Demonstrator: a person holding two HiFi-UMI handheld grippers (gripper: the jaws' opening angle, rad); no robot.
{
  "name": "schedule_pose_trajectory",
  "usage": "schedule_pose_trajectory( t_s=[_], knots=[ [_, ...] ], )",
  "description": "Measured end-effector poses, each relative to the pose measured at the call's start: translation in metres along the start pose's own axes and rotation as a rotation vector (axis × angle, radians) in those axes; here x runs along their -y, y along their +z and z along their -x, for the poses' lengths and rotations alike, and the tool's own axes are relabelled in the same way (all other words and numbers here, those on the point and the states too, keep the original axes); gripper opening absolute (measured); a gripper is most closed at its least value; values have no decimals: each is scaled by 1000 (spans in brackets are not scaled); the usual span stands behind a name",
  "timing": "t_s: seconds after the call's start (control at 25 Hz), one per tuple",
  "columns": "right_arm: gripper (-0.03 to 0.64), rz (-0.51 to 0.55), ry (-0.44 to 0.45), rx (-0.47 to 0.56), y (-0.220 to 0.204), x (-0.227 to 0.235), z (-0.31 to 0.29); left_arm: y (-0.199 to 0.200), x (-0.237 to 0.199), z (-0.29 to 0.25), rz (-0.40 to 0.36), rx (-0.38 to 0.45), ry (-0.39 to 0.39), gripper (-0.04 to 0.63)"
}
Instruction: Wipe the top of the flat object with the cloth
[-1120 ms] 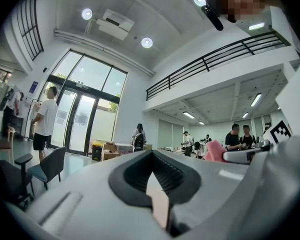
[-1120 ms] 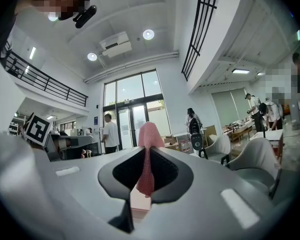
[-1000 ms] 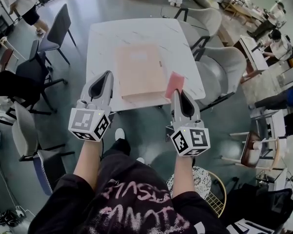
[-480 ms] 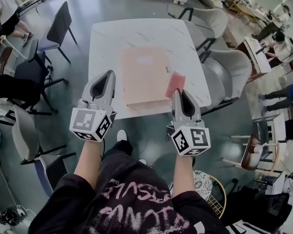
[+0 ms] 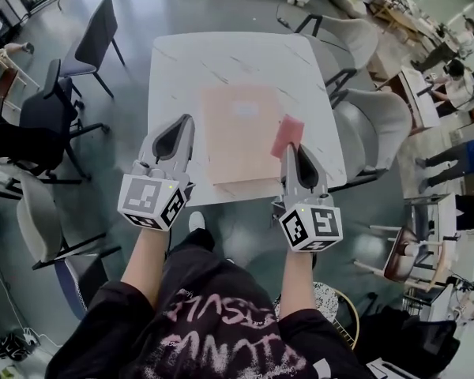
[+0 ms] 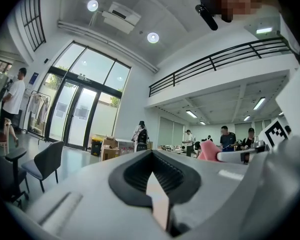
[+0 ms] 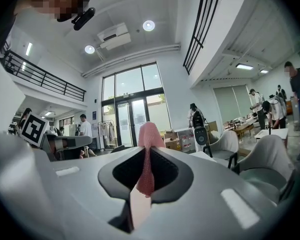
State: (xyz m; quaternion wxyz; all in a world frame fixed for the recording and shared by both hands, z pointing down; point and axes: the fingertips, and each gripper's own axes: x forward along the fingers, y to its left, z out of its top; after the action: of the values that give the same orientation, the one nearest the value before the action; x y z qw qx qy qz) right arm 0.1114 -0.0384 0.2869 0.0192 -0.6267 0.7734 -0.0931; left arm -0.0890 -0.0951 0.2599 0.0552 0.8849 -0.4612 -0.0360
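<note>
The folder [image 5: 238, 133] lies flat on the table [image 5: 182, 61]. My right gripper [image 5: 291, 151] pinches the pink cloth [image 5: 287, 134] just beside the folder's right edge, ready to sweep across. My left gripper [image 5: 185, 123], jaws pressed together on nothing, hovers left of the folder.

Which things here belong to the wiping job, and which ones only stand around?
Belong to the job:
- pink cloth, clamped in the right gripper
- flat peach-coloured object, lying on the white table

Only standing around:
- left gripper, shut with nothing in it
- dark chair
- grey armchair
</note>
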Motion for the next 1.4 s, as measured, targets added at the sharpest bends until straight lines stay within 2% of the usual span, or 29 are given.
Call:
schedule_pose_trajectory(
  t_s=[0.6, 1.04, 1.4],
  knots=[
    [49, 24, -29, -10, 4, -19, -45, 1, -43, -21, 31, -2, -38, 1],
    [50, 29, -54, -18, 1, -20, -56, -3, -52, -33, 43, -5, -70, 1],
    [49, 19, -63, -27, -2, -9, -58, -7, -52, -44, 43, -19, -68, 1]
  ],
)
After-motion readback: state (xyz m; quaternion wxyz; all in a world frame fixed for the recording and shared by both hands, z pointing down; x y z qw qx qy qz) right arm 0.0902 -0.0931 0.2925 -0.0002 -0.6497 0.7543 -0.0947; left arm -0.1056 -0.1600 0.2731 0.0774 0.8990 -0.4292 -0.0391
